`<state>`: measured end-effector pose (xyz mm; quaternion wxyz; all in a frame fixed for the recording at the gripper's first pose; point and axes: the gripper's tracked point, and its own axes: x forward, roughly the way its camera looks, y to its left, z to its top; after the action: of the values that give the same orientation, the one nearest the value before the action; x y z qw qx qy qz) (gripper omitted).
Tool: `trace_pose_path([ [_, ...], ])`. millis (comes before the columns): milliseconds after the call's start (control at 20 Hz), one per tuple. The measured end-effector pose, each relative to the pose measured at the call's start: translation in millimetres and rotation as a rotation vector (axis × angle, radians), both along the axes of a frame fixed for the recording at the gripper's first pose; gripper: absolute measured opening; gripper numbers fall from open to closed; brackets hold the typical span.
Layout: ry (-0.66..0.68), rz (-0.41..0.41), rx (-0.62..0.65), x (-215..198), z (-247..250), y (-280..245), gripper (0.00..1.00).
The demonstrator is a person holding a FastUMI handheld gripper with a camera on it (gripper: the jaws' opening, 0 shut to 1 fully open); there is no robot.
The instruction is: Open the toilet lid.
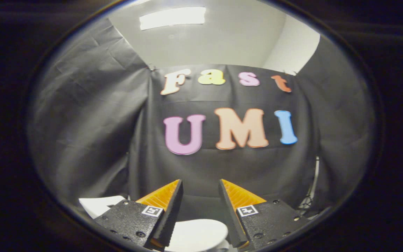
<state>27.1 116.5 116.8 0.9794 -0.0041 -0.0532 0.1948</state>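
So in the gripper view the tongs [200, 185] sat spread apart with a clear gap between the two fingers [168, 199] and nothing caught in that gap, so they weren't gripping anything. They pointed pretty much level at the black cloth wall [222, 168] of the booth, which hung well beyond the tips and wrapped around on both sides.

The toilet lid [198, 234] was low down, below and between the fingers, just a rounded white shape peeking up in the gap near their bases. The fingers were above it and apart from it as far as I could tell, no contact. Whether it was down flat or tipped up, couldn't really tell from this angle. Another white bit [98, 204] poked out just outside the left finger, probably more of the toilet but hard to say.

Up above the cloth there was a pale ceiling with a long bright light panel [172, 16]. A thin cable [312, 190] hung down the cloth off past the right finger.
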Motion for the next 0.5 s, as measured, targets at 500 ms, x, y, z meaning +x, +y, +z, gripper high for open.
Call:
trace_pose_path([
  [500, 0.057, -0.214, -0.062, 10, -33, -169, 0.63],
])
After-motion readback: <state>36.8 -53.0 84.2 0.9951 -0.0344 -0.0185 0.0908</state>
